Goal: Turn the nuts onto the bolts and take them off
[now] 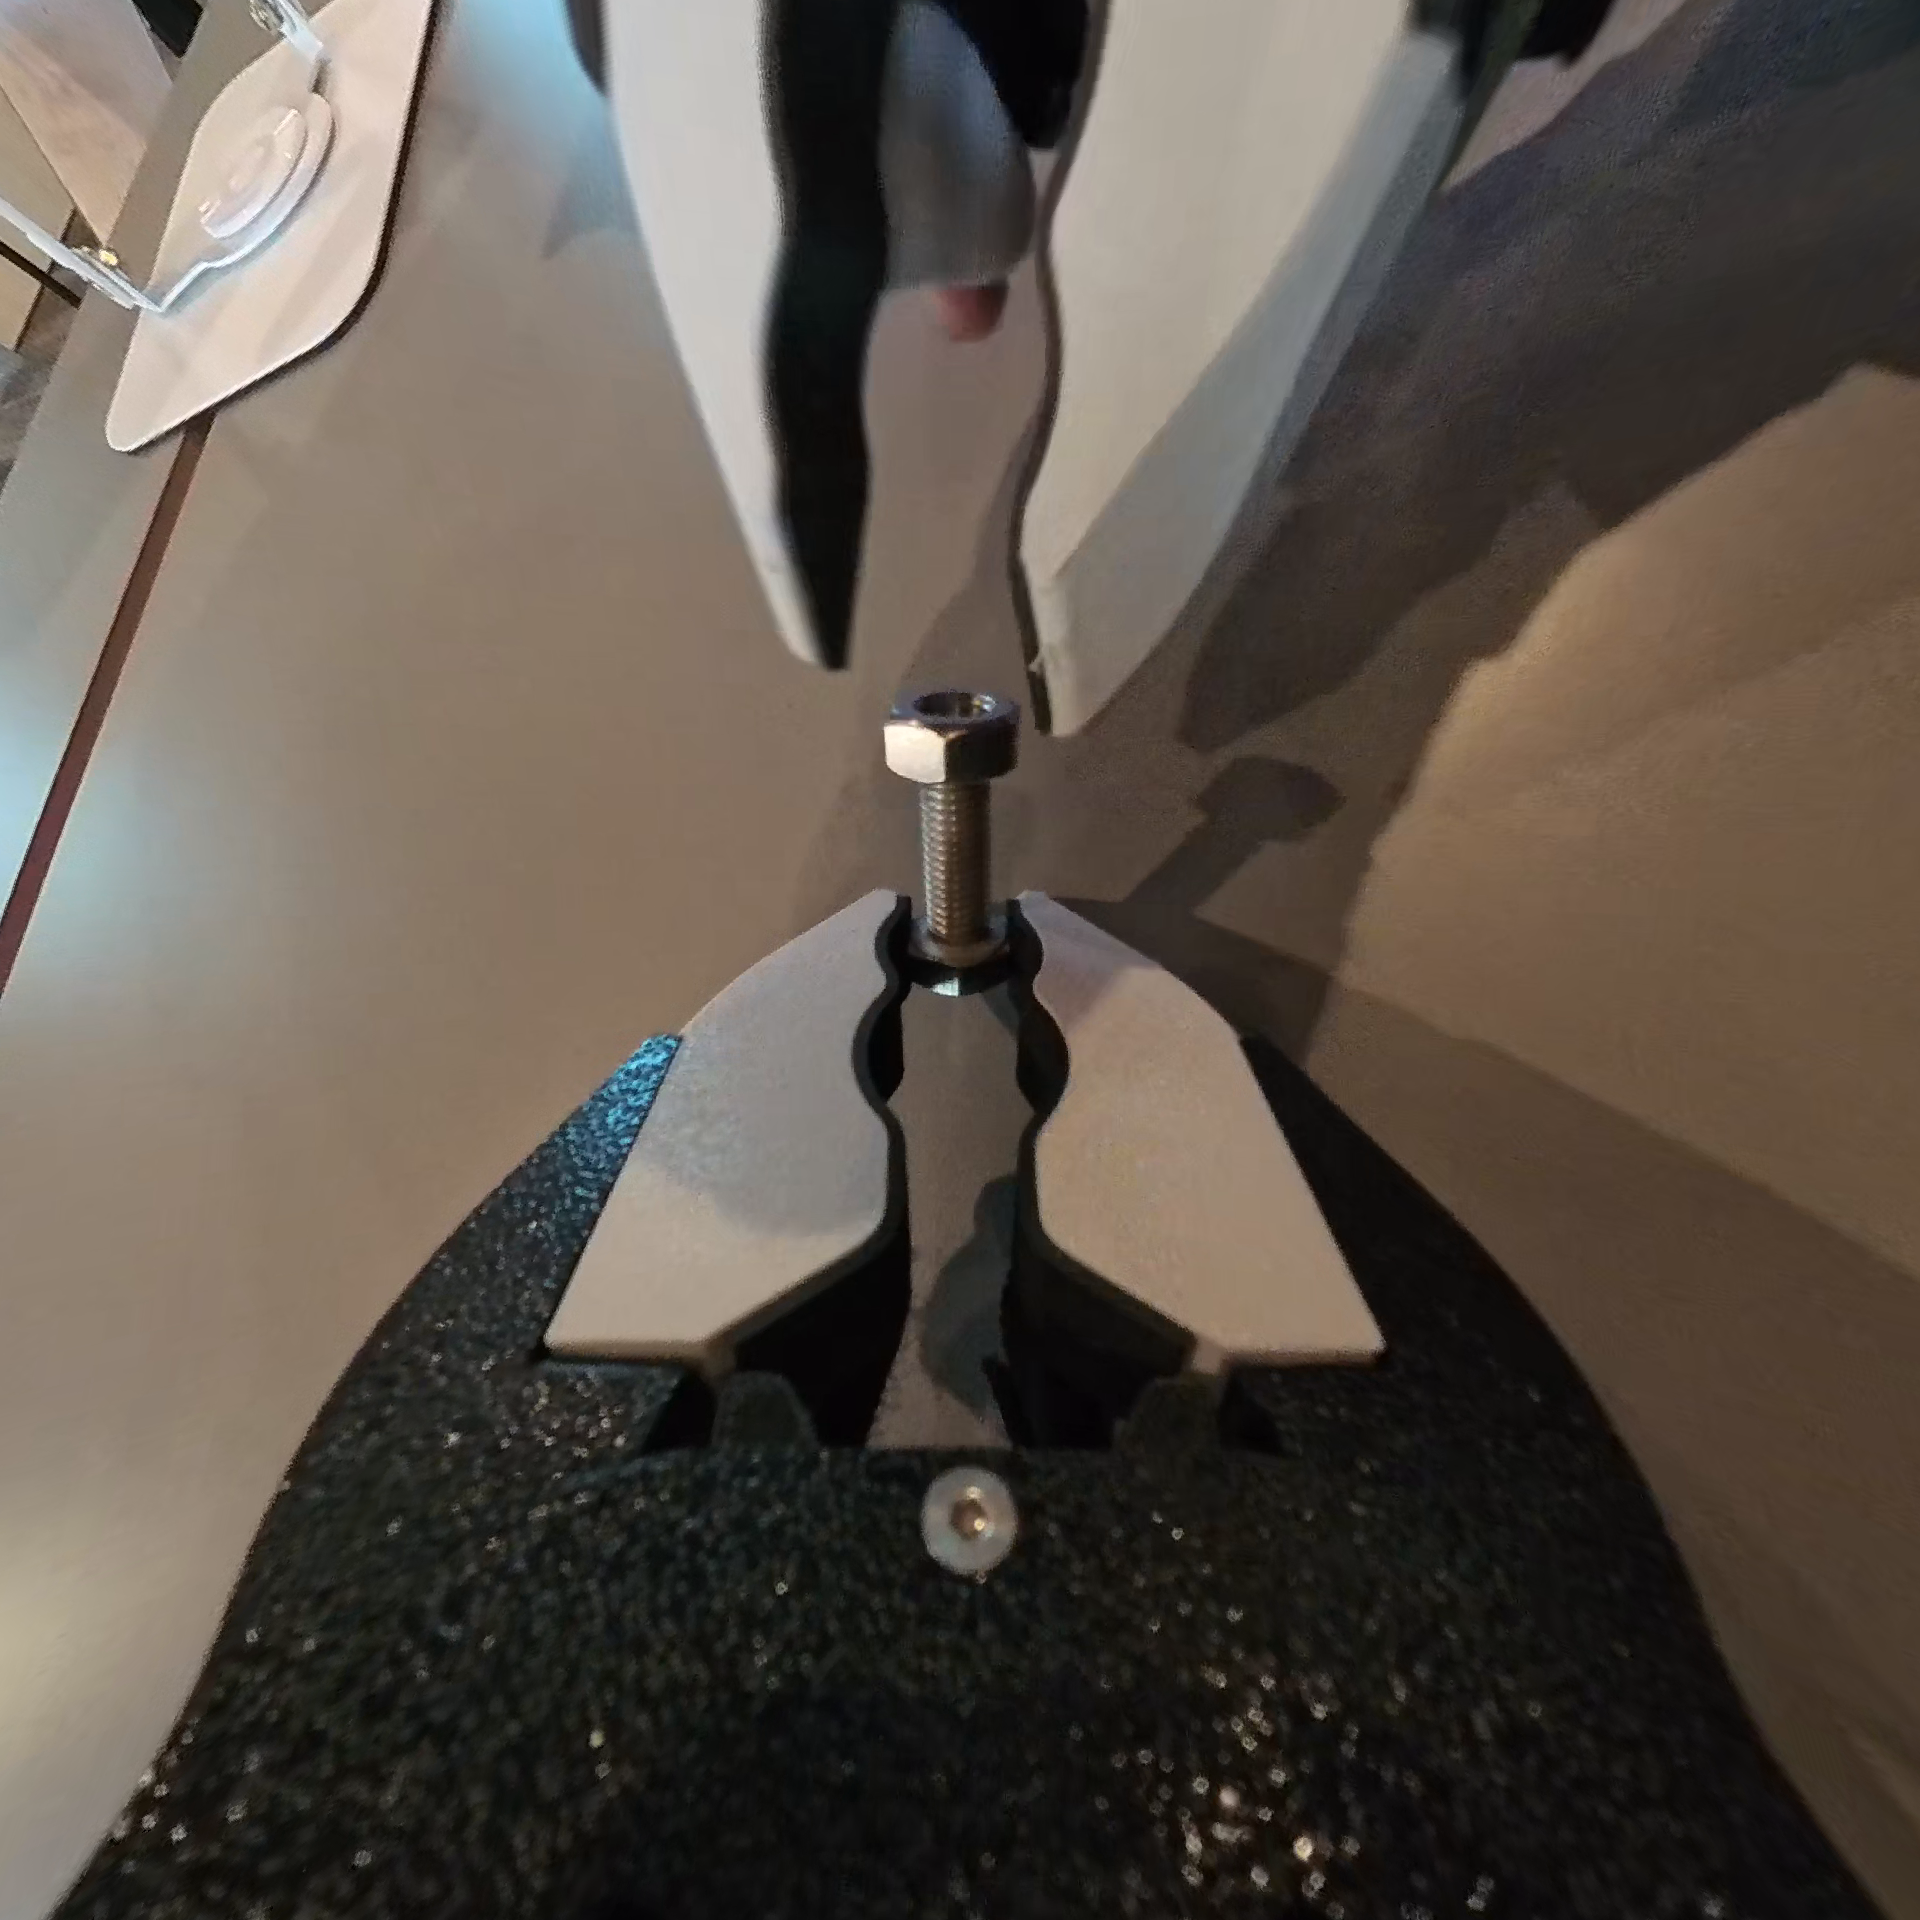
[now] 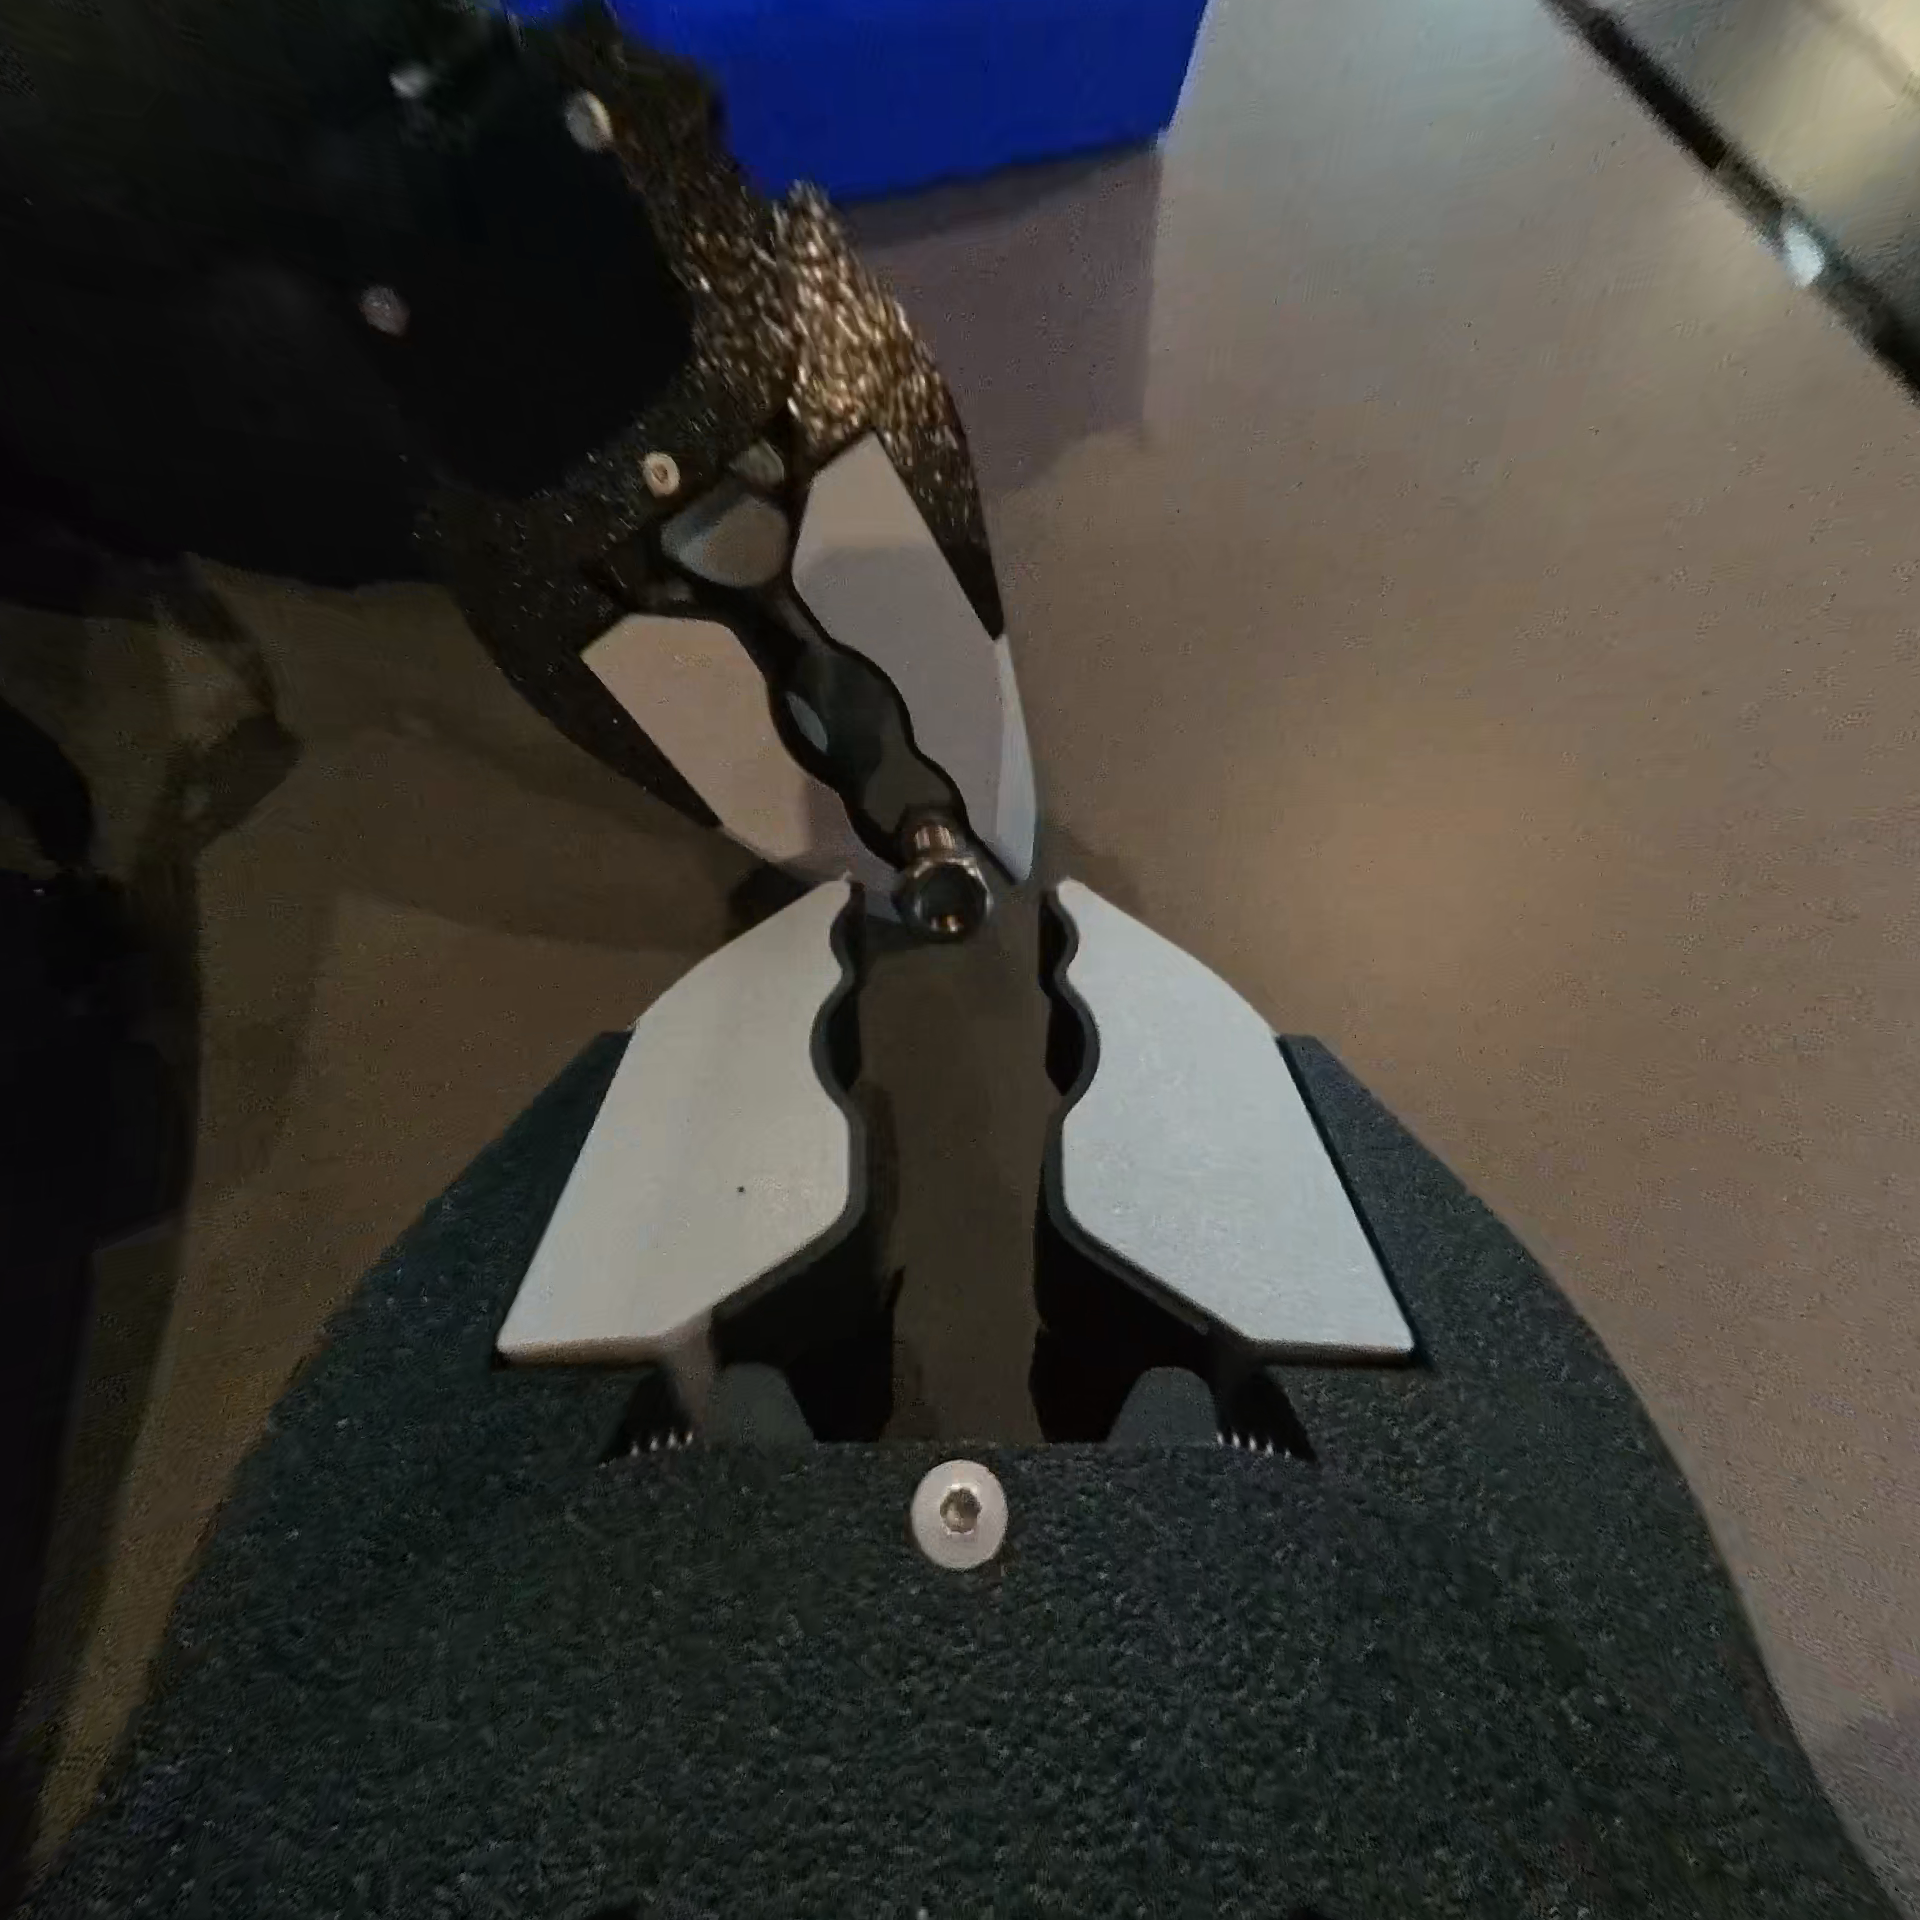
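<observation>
Left gripper (image 1: 958, 914) clamped on bolt (image 1: 948, 868), nut (image 1: 950, 736) at 12 o'clock; right gripper (image 2: 948, 896) agape around nut, above worktop (image 1: 416, 831).

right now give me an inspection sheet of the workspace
surface: plain beige tabletop, shadows across it
job's things: bolt held at its head end, nut at the tip of its threads
clutter: pale flat base with a clear piece at the table's far corner
grippers: left tool shut on the bolt; right tool open, the nut between its fingertips, not clamped
cables: nothing seen
surroundings: blue object at the table's far side; a person's fingertip behind the right tool
</observation>
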{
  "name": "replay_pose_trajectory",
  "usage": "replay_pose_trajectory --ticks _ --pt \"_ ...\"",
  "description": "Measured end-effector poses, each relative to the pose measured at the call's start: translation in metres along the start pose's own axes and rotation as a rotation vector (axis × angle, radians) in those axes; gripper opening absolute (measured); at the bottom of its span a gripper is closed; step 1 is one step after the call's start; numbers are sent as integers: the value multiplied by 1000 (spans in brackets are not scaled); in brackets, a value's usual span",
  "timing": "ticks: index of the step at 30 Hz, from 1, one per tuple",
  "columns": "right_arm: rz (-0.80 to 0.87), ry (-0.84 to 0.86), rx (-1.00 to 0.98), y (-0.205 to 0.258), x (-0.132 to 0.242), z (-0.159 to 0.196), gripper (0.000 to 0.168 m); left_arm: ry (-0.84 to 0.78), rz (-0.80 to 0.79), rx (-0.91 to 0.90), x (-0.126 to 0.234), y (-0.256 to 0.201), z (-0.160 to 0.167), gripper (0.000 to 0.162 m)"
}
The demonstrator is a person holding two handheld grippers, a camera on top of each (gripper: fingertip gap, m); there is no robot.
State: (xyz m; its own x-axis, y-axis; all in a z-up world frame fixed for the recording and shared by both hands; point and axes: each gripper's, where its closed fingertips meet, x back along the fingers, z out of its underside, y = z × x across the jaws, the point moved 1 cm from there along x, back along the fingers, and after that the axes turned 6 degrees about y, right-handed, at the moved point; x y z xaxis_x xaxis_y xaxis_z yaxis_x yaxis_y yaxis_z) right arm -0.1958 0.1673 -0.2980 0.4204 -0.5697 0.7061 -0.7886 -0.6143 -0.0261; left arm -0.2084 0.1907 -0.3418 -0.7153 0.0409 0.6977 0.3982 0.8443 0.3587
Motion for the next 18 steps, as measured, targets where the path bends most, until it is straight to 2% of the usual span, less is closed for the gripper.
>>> replay_pose_trajectory --ticks 3,7,11,18 --pt "-43 54 -35 5 -6 6 29 1 0 0 0 0 0 17" --pt "-31 -7 52 11 -7 -4 35 1 -2 -3 0 0 0 17" --pt "39 5 28 0 -2 -3 31 -1 3 3 0 0 0 17" --pt "0 52 -41 2 -9 4 19 2 -2 -4 0 0 0 17"
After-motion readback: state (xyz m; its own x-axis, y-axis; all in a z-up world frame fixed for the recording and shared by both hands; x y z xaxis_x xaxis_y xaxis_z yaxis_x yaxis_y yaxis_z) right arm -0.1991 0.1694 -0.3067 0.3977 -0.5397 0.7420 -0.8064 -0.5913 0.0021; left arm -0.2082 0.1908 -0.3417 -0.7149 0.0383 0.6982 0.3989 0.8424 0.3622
